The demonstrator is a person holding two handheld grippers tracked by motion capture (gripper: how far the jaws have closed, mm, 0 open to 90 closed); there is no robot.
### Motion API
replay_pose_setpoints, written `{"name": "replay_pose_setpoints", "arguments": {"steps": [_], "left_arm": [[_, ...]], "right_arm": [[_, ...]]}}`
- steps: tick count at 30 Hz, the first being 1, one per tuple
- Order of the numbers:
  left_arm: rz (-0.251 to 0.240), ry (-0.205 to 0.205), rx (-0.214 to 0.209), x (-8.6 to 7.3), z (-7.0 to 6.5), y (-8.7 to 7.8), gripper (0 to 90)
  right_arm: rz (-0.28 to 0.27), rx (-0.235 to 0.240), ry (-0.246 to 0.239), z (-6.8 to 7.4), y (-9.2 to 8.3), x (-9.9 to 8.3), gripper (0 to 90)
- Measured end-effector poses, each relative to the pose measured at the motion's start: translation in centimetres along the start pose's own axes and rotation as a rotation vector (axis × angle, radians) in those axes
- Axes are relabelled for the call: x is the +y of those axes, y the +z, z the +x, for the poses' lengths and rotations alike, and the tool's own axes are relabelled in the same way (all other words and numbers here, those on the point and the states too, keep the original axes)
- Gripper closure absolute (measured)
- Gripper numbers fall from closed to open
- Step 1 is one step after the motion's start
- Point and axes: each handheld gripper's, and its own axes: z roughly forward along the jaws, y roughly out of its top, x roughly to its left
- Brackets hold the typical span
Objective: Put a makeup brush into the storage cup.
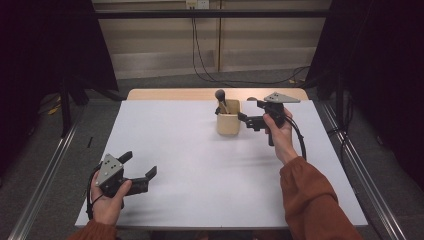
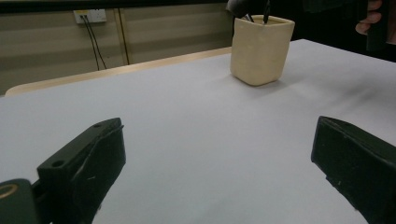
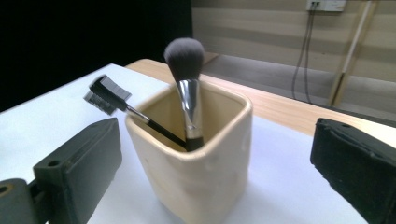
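A cream square cup [image 1: 228,123] stands on the white table [image 1: 200,180] toward the back. A powder brush [image 3: 185,56] and a small comb-headed brush [image 3: 108,95] stand inside it. My right gripper [image 1: 251,113] is open just right of the cup. In the right gripper view the cup [image 3: 196,154] sits close between the spread jaws, which do not touch it. My left gripper [image 1: 139,165] is open at the front left of the table, nothing between its jaws. From the left gripper view the cup [image 2: 261,49] is far ahead on the right.
A wooden strip [image 1: 170,94] runs along the table's far edge. Cables [image 1: 200,55] hang down the wall behind. Metal rails [image 1: 45,175] flank the table on the floor. A hand [image 2: 371,18] holding the right gripper shows beside the cup.
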Motion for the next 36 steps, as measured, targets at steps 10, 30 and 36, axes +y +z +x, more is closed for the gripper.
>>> {"name": "replay_pose_setpoints", "arguments": {"steps": [10,30,36], "left_arm": [[-0.009,-0.005,-0.005,-0.1,0.0,-0.4,3.1],[-0.016,-0.003,-0.001,0.0,0.0,-0.4,3.1],[-0.019,-0.003,-0.003,0.0,-0.1,-0.4,3.1]], "right_arm": [[-0.016,-0.054,-0.019,0.3,-1.9,-1.1,1.1],[-0.026,-0.061,-0.032,0.6,-5.1,-2.8,1.5],[-0.021,-0.057,-0.04,0.9,-6.3,-3.4,1.5]]}}
